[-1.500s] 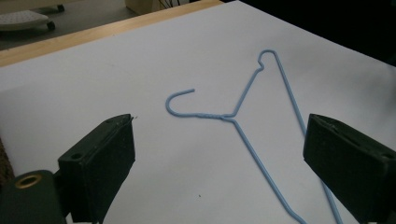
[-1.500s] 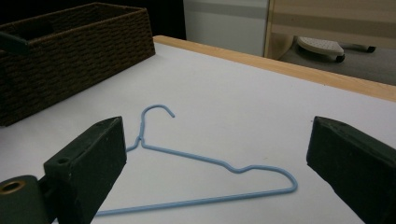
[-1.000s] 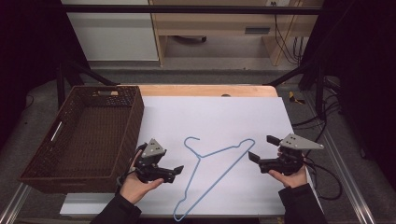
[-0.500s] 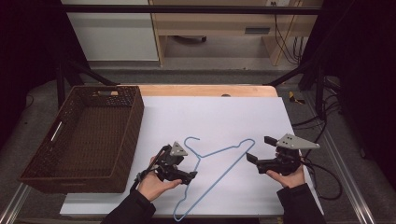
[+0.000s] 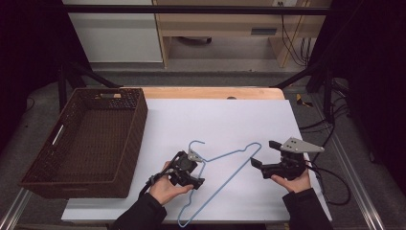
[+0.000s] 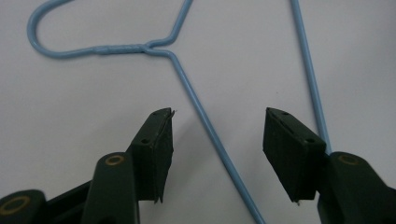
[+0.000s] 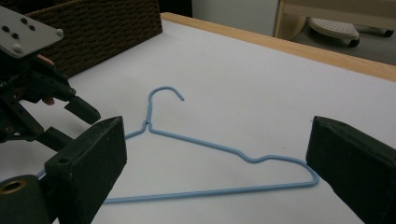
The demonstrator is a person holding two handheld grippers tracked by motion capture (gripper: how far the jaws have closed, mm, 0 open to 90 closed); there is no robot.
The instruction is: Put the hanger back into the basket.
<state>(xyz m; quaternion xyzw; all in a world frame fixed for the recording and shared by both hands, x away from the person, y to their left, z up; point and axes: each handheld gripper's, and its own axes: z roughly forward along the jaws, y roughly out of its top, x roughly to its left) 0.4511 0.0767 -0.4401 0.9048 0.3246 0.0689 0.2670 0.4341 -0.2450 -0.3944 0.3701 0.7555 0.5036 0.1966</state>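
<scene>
The white table (image 5: 230, 120) is lit brightly and evenly from above, while the room around it is left very dark. Only soft, faint shadows are cast under the hanger (image 5: 225, 165). No strong glare is seen. The high view is a little grainy and soft. In the left gripper view the hanger (image 6: 205, 123) is shown sharp. In the right gripper view the near jaws are blurred and dark.

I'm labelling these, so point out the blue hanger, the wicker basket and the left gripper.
blue hanger (image 6: 205, 122), left gripper view, sloping wire arm.
wicker basket (image 5: 135, 122), high view, right wall.
left gripper (image 6: 217, 128), left gripper view, between its fingers.
</scene>
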